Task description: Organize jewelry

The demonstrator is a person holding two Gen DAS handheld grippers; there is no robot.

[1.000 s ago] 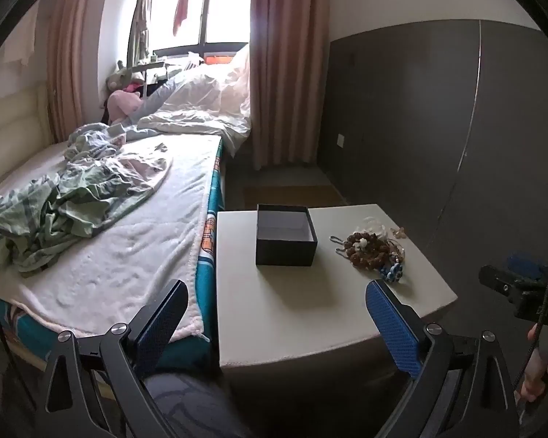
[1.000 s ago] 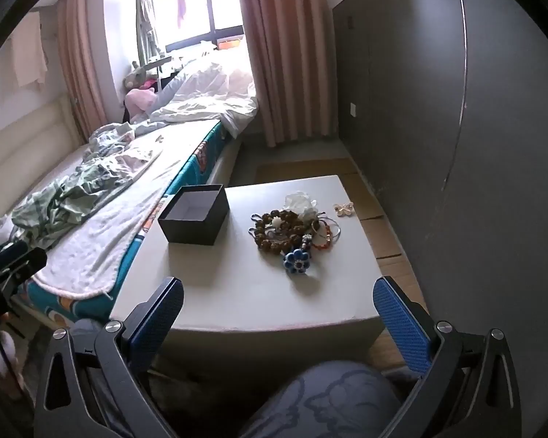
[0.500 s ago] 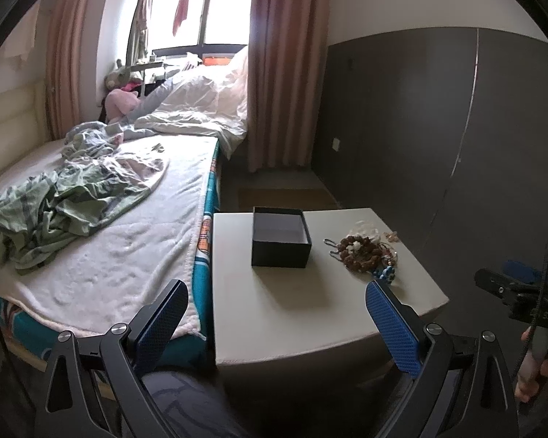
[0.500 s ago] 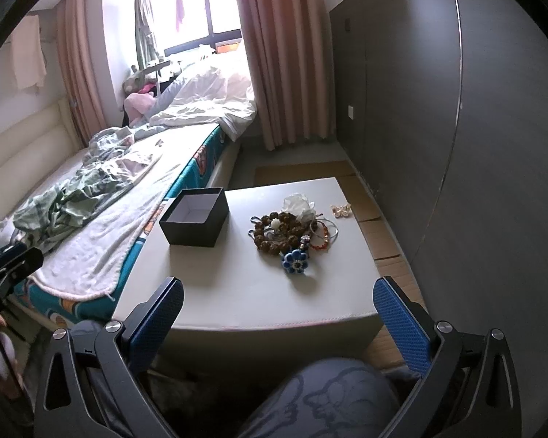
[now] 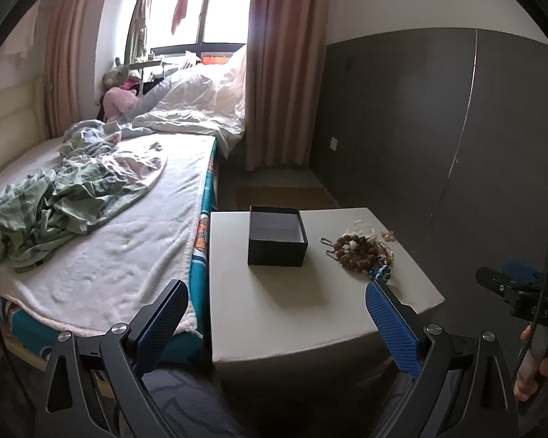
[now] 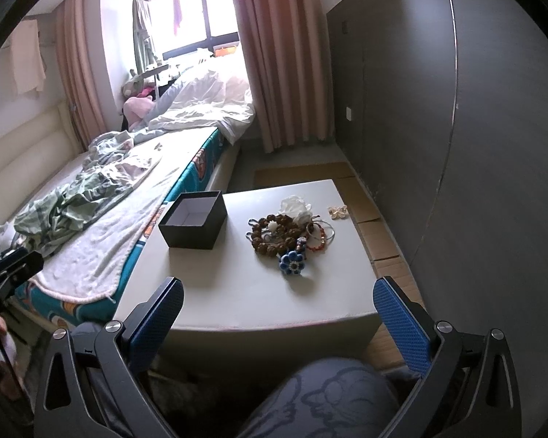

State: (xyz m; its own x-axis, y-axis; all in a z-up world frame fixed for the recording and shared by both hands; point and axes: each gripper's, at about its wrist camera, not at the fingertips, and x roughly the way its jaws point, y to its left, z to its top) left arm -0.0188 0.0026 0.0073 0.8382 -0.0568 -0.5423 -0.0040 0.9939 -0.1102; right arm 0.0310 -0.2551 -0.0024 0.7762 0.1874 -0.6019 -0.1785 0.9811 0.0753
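Beside the bed [image 6: 102, 241], a white table [image 6: 237, 292] carried an open black box [image 6: 193, 224], seemingly empty; the jewelry pile [image 6: 286, 233] lay near it, apart. Left gripper [image 5: 274, 323] and right gripper [image 6: 277, 323] hung back, jaws wide, holding nothing.

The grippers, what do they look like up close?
Both the left gripper and right gripper have black metal linkage arms with silver pivot bolts and flat fingers faced with blue textured pads. A black cable runs by the right one.
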